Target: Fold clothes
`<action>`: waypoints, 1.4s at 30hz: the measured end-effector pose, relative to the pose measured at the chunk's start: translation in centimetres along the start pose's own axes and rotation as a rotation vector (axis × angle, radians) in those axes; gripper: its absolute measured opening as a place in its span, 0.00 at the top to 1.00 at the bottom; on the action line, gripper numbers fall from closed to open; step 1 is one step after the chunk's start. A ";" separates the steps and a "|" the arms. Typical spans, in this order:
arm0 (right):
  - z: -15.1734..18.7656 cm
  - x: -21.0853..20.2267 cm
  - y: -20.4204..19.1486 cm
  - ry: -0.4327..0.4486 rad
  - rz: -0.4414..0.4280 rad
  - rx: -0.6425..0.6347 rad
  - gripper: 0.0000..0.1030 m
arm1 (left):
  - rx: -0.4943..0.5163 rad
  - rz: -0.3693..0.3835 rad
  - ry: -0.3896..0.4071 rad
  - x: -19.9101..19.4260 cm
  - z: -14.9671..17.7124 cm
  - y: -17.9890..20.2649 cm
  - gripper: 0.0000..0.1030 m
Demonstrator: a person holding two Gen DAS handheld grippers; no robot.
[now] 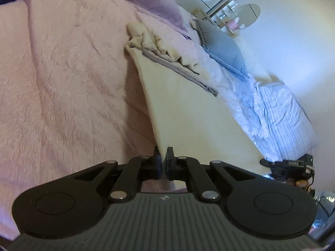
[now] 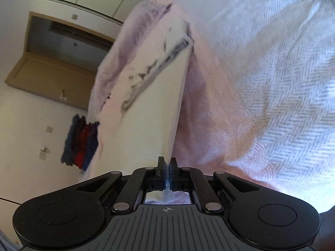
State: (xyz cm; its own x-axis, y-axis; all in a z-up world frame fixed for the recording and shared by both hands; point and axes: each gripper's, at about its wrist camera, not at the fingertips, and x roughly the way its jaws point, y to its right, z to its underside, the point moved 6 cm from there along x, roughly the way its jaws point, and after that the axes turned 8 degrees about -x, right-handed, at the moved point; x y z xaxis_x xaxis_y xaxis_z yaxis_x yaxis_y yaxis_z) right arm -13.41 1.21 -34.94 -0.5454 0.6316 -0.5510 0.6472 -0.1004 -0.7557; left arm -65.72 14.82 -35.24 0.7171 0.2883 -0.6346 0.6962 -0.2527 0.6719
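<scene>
Left wrist view first: we see the left gripper (image 1: pixel 164 163) with its fingers (image 1: pixel 157 165) pinching the near edge of a cream cloth (image 1: pixel 188 113). From the fingers the cloth stretches taut away across the bed, and its far end is bunched in wrinkles with a grey hem showing. Left of the cloth lies a pink blanket (image 1: pixel 62 73), which fills most of that side. Beyond the cloth's bunched end sits a purple blanket (image 1: pixel 155 2). Right of the cloth we find a blue-grey pillow (image 1: pixel 222 44), then striped bedding (image 1: pixel 280 108) falling along the side of the bed. Near the cloth's right corner a dark device (image 1: pixel 291 165) shows, too small to name.

Right wrist view: left of the cloth (image 2: pixel 150 108) stand a doorway (image 2: pixel 58 58) and dark blue and red clothes (image 2: pixel 81 142) hanging against the wall. Our right gripper (image 2: pixel 166 167) has its fingers (image 2: pixel 160 167) pressed onto the cloth's near edge, which stands upright between them. Right of the cloth lies the pink blanket (image 2: pixel 209 108), then a white herringbone cover (image 2: pixel 272 73).
</scene>
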 end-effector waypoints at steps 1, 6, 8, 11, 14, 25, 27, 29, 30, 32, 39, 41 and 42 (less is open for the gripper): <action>0.3 -0.6 -0.2 -0.002 -0.001 0.000 0.99 | -0.006 -0.002 -0.003 -0.6 0.6 0.1 0.98; 4.7 -2.7 0.0 -0.068 0.020 0.051 0.99 | -0.072 -0.030 -0.037 -3.7 4.7 0.2 0.98; 6.5 -3.7 0.4 -0.083 0.035 0.108 0.99 | -0.115 -0.045 -0.054 -4.8 6.8 0.5 0.98; 8.8 -4.8 0.5 -0.110 0.052 0.187 0.99 | -0.179 -0.086 -0.066 -6.0 8.8 0.4 0.98; 8.7 -5.5 -0.4 -0.119 0.054 0.219 0.99 | -0.217 -0.094 -0.045 -7.0 8.5 0.8 0.98; -7.1 -1.3 -5.1 -0.001 0.018 0.142 0.99 | -0.221 0.084 0.114 -2.3 -8.4 4.1 0.97; -10.8 1.3 -4.7 0.024 0.022 0.144 0.99 | -0.236 0.094 0.111 0.6 -12.0 3.6 0.97; -14.3 4.5 -3.4 0.038 0.063 0.164 0.99 | -0.266 0.093 0.092 3.8 -15.4 2.4 0.97; -15.9 6.1 -2.7 0.045 0.088 0.180 0.99 | -0.277 0.075 0.085 5.4 -16.9 1.6 0.96; -18.4 9.1 -1.1 0.063 0.134 0.242 0.99 | -0.307 0.035 0.076 8.4 -19.7 0.0 0.96; -21.4 13.0 2.1 0.147 0.311 0.254 0.55 | -0.351 -0.106 0.057 12.6 -24.5 -5.5 0.74; -20.8 12.5 1.7 0.151 0.335 0.171 0.55 | -0.268 -0.141 0.009 13.2 -24.5 -5.4 0.74; -20.3 12.4 1.4 0.135 0.350 0.109 0.55 | -0.220 -0.146 -0.015 13.4 -24.2 -5.2 0.74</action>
State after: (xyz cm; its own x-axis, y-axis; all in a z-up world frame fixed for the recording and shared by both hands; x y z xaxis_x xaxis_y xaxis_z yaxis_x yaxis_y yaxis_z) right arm -8.45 24.53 -35.69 -0.2223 0.6394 -0.7361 0.7175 -0.4039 -0.5675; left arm -60.54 42.34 -37.93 0.6114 0.2925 -0.7353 0.7694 -0.0025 0.6388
